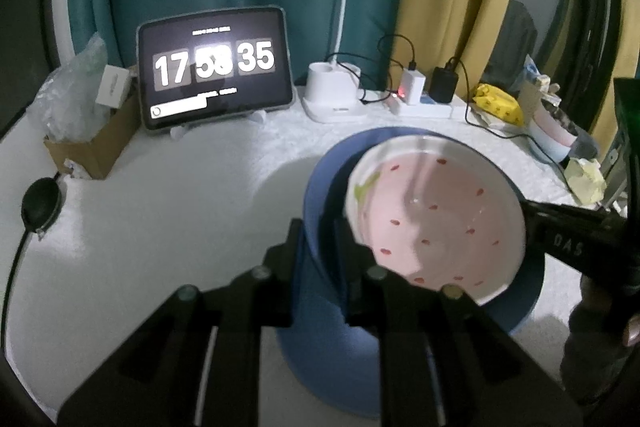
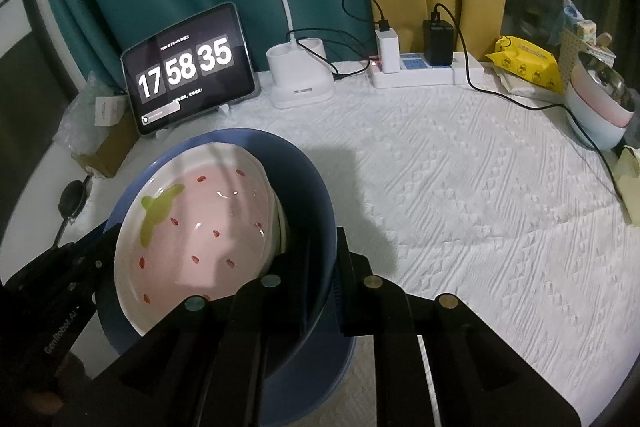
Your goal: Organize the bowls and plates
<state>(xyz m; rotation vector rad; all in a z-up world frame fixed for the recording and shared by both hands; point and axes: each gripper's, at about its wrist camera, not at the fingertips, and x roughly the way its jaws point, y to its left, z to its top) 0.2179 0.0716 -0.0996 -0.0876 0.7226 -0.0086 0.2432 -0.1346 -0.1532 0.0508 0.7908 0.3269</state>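
Both grippers' jaws clamp the blue bowl (image 2: 316, 195): left gripper (image 1: 320, 239) on its left wall, right gripper (image 2: 324, 247) on its right wall.

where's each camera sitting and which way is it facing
Left wrist: sits on the left hand-held gripper, looking forward and down at the blue basin holding the strawberry plate; the right hand-held gripper enters from the right, with fingers of a hand at the edge.
Right wrist: sits on the right hand-held gripper, clamped on the basin's wall; the left gripper shows at lower left.
Shared: basin, plate, tablet clock, lamp base, power strip.
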